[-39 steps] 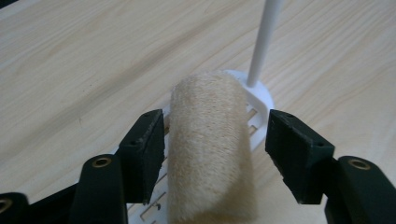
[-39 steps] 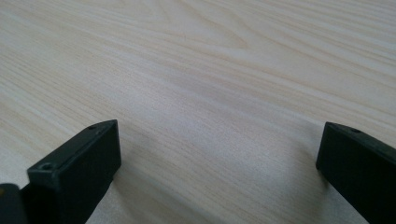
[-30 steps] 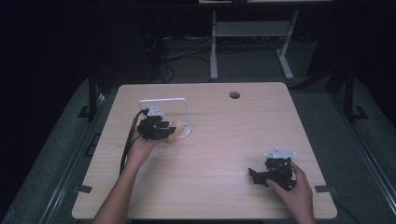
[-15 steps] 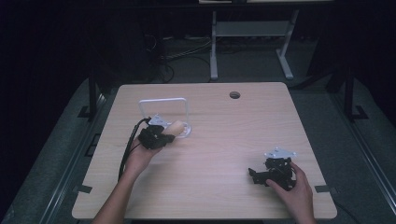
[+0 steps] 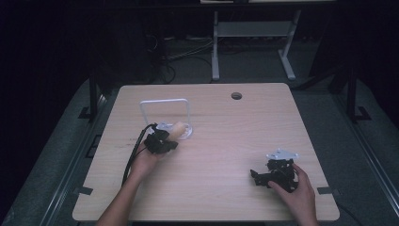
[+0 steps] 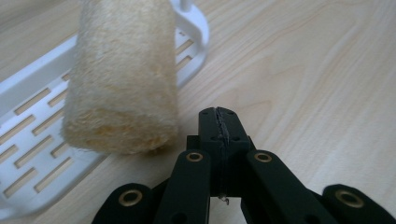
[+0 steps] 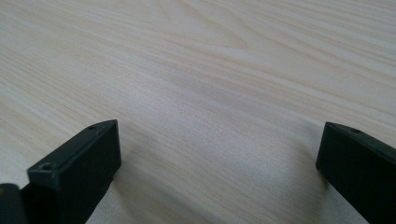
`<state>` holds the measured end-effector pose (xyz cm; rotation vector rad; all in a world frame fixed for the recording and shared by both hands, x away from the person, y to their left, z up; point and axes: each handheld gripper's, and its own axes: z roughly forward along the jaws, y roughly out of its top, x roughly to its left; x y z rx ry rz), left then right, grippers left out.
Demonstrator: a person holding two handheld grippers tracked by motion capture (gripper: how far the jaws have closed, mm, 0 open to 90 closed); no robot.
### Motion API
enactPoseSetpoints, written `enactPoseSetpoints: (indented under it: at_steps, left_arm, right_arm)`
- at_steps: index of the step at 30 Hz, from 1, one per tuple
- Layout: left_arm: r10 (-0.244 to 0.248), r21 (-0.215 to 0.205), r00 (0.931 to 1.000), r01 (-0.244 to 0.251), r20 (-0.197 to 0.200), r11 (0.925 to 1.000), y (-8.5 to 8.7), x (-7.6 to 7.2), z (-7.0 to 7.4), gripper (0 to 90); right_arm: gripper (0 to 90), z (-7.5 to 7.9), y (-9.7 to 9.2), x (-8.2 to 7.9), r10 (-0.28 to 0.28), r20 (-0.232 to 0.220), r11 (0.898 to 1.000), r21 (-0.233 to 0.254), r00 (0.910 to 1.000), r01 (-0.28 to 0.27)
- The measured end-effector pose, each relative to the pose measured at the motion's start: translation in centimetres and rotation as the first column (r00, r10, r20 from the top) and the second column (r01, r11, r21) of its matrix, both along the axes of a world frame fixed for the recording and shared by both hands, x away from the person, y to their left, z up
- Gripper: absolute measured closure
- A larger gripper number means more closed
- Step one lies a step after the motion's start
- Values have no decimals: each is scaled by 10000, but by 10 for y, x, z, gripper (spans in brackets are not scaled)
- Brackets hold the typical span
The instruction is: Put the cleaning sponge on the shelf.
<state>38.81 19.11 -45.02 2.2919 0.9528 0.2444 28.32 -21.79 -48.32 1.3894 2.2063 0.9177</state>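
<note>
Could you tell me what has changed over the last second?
The left tongs drew back toward the person from the loofah roll, which lies half on the white rack, and their jaws have just closed on nothing. The right tongs stayed put, open.

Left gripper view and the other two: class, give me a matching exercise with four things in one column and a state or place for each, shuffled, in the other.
1 loofah roll
2 left gripper
3 right gripper
4 white rack

a jaws wide apart over bare wood
b jaws shut, empty
c lying on the slotted tray
d standing on the table

1-c, 2-b, 3-a, 4-d
</note>
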Motion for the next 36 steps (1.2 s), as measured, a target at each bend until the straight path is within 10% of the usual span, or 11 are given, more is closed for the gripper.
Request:
enactPoseSetpoints:
  at_steps: [36]
  left_arm:
    - [1703, 255, 9827, -1726, 728, 9847, 45, 12, 2, 893]
  right_arm:
    - [0, 0, 0, 0, 0, -1, 10000, -1, 10000, 0]
